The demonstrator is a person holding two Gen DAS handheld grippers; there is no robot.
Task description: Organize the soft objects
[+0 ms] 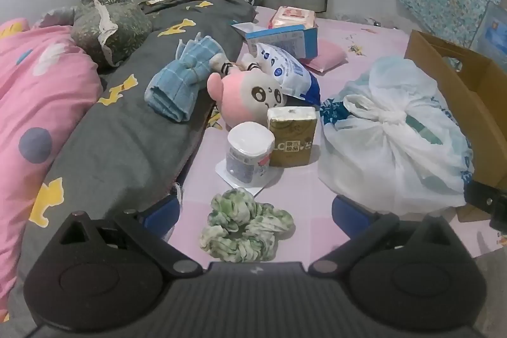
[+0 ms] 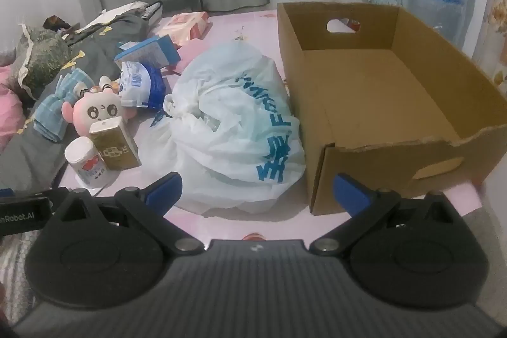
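A green-and-white scrunchie (image 1: 245, 225) lies on the pink sheet between the open jaws of my left gripper (image 1: 255, 208). Beyond it are a pink plush toy (image 1: 250, 97), a rolled blue checked towel (image 1: 180, 84) on the grey duvet, and a tied white plastic bag (image 1: 393, 135). In the right wrist view my right gripper (image 2: 256, 189) is open and empty, just in front of the white bag (image 2: 234, 129). The brown cardboard box (image 2: 389, 129) stands empty to the right. The plush (image 2: 98, 113) and the towel (image 2: 57, 110) lie at the left.
A white jar (image 1: 250, 152) and a gold tissue pack (image 1: 291, 137) stand behind the scrunchie. A blue-white pouch (image 1: 285, 68), a blue box (image 1: 282, 41), a wipes pack (image 1: 294, 18) and a pink pad (image 1: 329, 54) lie further back. Pillows and a grey duvet (image 1: 126, 129) fill the left.
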